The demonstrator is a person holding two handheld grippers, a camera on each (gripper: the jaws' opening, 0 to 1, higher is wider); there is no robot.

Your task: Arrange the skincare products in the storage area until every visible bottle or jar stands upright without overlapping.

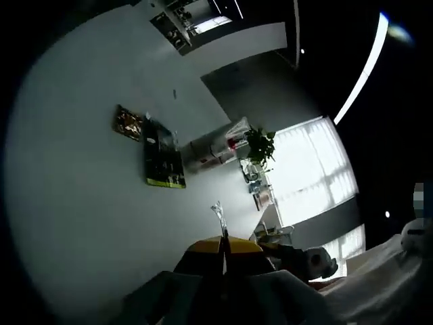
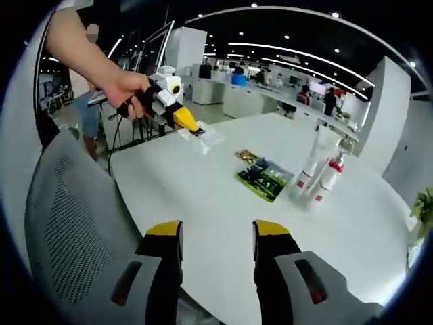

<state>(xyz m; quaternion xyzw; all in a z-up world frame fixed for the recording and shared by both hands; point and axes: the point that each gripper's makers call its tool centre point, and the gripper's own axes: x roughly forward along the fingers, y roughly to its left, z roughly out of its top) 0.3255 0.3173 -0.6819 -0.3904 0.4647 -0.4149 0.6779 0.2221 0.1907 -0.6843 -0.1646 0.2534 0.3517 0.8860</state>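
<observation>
A grey mesh chair [image 2: 64, 223] sits at the white table [image 2: 203, 203]. Tubes [image 2: 318, 169] stand upright beside green sachets [image 2: 264, 179]. The left gripper [image 2: 193, 128], in a raised hand [image 2: 132, 91], pinches a clear packet [image 2: 206, 139] above the table. The right gripper [image 2: 216, 233] hovers with jaws parted, empty.

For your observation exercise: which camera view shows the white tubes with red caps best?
The right gripper view: the white tubes with red caps stand upright, close and clear. In the left gripper view they look small, distant and blurred.
</observation>
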